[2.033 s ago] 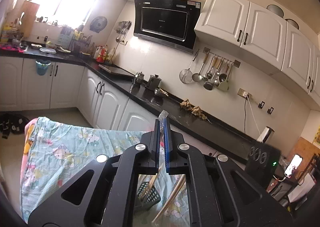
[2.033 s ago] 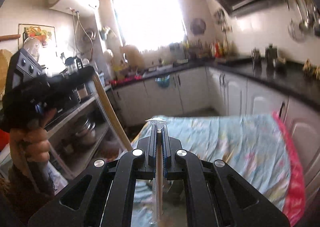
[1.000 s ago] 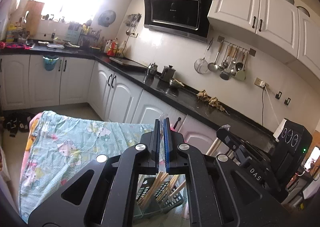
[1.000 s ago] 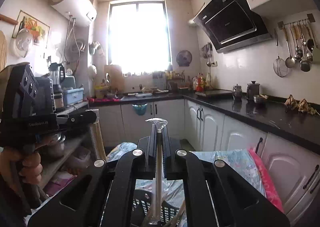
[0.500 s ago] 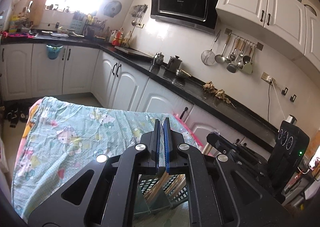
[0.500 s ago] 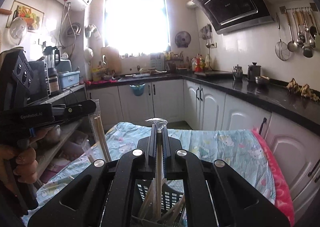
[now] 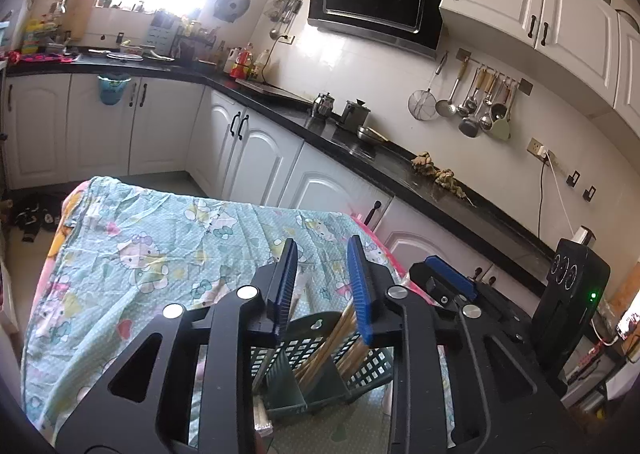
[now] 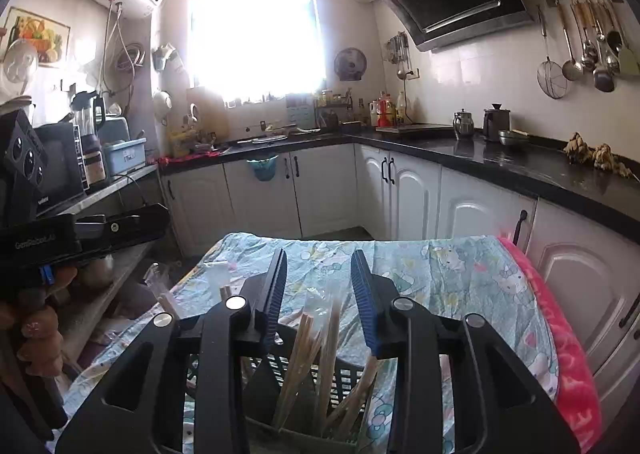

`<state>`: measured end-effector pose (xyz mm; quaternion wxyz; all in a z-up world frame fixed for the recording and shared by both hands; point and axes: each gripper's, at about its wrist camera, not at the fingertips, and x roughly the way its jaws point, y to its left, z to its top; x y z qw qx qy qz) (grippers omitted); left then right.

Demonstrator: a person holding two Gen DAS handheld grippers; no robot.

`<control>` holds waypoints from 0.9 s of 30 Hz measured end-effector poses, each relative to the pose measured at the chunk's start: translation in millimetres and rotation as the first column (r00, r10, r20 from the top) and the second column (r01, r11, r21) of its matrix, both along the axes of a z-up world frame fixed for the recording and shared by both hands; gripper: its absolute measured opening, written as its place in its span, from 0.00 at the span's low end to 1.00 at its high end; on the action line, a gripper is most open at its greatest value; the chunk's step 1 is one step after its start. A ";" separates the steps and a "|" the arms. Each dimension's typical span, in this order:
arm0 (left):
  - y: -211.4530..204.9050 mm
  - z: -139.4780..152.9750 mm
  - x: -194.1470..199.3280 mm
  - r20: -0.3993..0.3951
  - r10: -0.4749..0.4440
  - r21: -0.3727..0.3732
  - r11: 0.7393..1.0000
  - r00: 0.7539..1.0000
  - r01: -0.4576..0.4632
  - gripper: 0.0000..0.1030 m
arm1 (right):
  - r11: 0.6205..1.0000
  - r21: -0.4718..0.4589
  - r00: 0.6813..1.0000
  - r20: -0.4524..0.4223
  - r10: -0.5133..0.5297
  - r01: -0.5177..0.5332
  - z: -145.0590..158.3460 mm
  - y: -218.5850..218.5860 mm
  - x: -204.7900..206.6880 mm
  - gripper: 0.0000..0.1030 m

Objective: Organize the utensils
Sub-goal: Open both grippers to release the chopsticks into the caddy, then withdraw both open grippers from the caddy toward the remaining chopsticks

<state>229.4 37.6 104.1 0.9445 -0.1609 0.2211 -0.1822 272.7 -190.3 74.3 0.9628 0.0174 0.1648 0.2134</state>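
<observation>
Both grippers hang just above a dark slotted basket that stands on the tabletop, which is covered by a pale blue cartoon-print cloth; the low, slightly downward aim makes sense, since anything let go from here drops straight into the compartments. The left gripper has its fingers spreading apart; the wooden chopsticks show in the gap below them, leaning inside the basket against a divider, and the pads do not appear to press on them. The right gripper is spreading its fingers too, and between them stands a bundle of chopsticks in a clear plastic wrapper, upright in the basket and free of either pad. So the utensils sit in the basket, gathered on end, which I judge to be the aim of the task: long thin pieces kept standing and sorted, not loose on the cloth. A few more sticks and a scrap of wrapper lie at the left edge of the tabletop, near the person's hand that grips the left tool, so some sorting probably remains. The leaning sticks could tip the light basket if knocked as the tools pull away.
</observation>
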 end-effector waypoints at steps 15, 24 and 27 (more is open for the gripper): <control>14.6 20.2 -32.8 0.022 0.038 -0.012 0.999 0.999 -0.038 0.81 | 1.000 -0.001 0.999 -0.048 -0.022 0.022 8.3 -12.7 -24.6 0.56; 17.2 23.2 -56.1 0.026 0.051 0.000 0.999 0.998 -0.051 0.89 | 1.000 0.002 0.998 -0.058 -0.029 0.029 12.6 -22.2 -48.3 0.69; 15.7 21.2 -61.9 0.021 0.053 0.007 0.999 0.998 -0.053 0.89 | 0.999 0.000 0.998 -0.055 -0.032 0.032 13.7 -24.5 -56.0 0.71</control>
